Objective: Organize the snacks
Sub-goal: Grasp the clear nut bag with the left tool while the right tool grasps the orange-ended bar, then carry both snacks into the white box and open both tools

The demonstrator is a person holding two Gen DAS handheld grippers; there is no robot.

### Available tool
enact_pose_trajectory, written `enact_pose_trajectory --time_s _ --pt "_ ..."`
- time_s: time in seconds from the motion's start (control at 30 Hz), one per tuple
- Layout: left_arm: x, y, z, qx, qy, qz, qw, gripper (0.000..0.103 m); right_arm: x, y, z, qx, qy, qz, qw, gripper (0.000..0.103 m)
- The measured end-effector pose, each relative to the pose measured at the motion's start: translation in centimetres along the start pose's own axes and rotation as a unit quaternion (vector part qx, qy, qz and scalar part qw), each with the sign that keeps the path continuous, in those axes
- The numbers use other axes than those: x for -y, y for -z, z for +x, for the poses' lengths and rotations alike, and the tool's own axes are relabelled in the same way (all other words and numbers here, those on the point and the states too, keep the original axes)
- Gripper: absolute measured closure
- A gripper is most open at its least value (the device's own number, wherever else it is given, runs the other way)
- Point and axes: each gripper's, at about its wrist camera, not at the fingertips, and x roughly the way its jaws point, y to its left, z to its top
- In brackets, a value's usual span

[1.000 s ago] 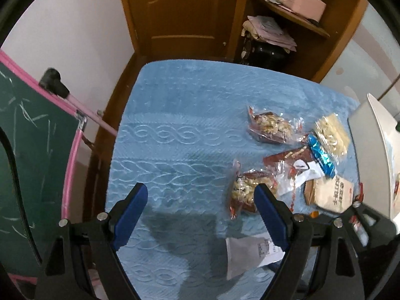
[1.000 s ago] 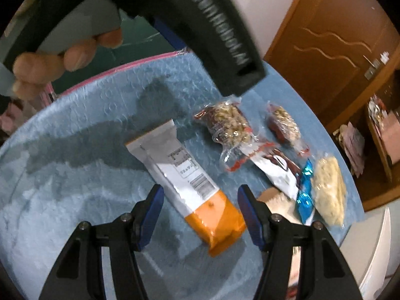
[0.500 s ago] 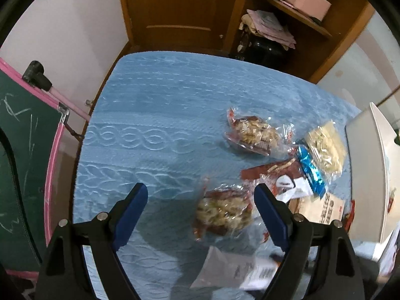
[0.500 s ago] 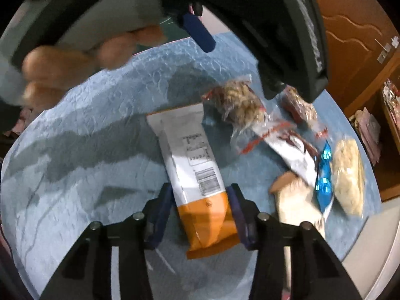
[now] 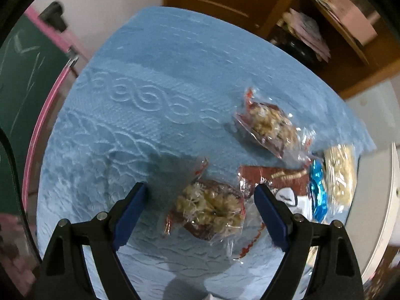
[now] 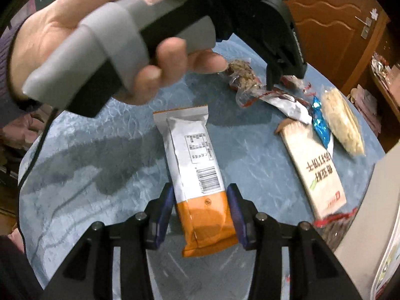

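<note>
Right wrist view: the right tool [image 6: 201,215] has narrowed from wide apart a second ago to clamped on the orange end of the white-and-orange snack bar [image 6: 197,172], which lies flat on the blue-covered tabletop [image 6: 100,150]. Left wrist view: the left tool [image 5: 200,210] stays spread and has dropped until the clear nut-cluster packet [image 5: 210,207] sits between its fingers (not yet touched, as far as I can tell). Both snacks look ready to be carried off; the other packets lie close together to the right
</note>
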Motion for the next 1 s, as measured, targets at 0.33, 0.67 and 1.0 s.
enact_pose_trajectory --time_s 0.33,0.67,1.0 --pt "-0.1 2.4 -1.6 0.016 0.005 -0.015 0.9997 0.052 2.0 3.0 -3.9 0.047 -0.002 0.078 0.996 0.061" --pt "1.4 7.6 -10.8 0.067 0.020 0.089 0.9936 0.052 4.4 4.8 -13.3 0.137 0.029 0.140 0.980 0.061" --pt "10.1 14.0 -21.1 0.149 0.054 0.229 0.9605 0.052 7.4 6.9 -23.3 0.210 0.132 0.188 0.950 0.061"
